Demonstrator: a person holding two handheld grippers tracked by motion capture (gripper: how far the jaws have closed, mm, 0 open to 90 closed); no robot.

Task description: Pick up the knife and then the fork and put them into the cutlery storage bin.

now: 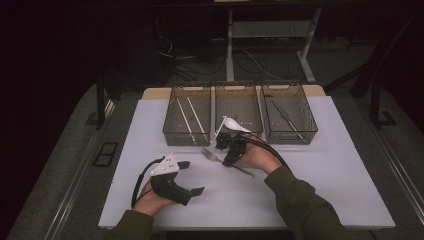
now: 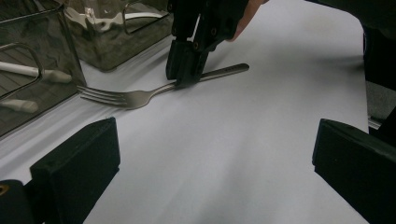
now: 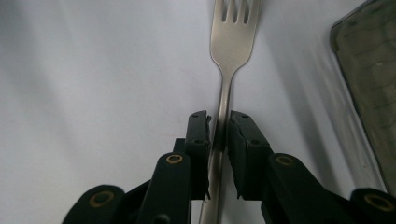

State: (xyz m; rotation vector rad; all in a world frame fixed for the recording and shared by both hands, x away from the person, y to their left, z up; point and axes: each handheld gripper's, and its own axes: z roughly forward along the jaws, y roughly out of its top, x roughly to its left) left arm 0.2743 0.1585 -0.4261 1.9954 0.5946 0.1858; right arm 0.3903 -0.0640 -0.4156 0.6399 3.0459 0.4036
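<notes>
A metal fork (image 1: 226, 162) lies flat on the white table top (image 1: 320, 170), just near of three smoked-plastic bins that stand side by side along the far edge, with its tines pointing to the far left and its handle running to the near right. The right gripper (image 1: 227, 156) comes down on the fork's handle, and in the right gripper view (image 3: 219, 140) its two black jaws stand narrowly on either side of the slim stem, just behind the fork's head (image 3: 232, 39); the left pad seems to touch the metal, while a thin sliver of gap shows on the right side, so a full clamp cannot be told from that view. In the left gripper view the same gripper (image 2: 187, 70) stands upright over the fork (image 2: 140, 95), its tips down at the table and straddling the handle. The fork rests on the table, not lifted. The left gripper (image 1: 192, 177) rests on the near left part of the table in the person's left hand (image 1: 150, 197), well apart from the fork, and its jaws are spread wide with nothing between them, as the left gripper view shows. The left bin (image 1: 172, 127) holds pale chopsticks, the middle bin (image 1: 239, 90) has a white spoon (image 1: 235, 125) at its near rim, and the right bin (image 1: 312, 127) holds dark utensils.
</notes>
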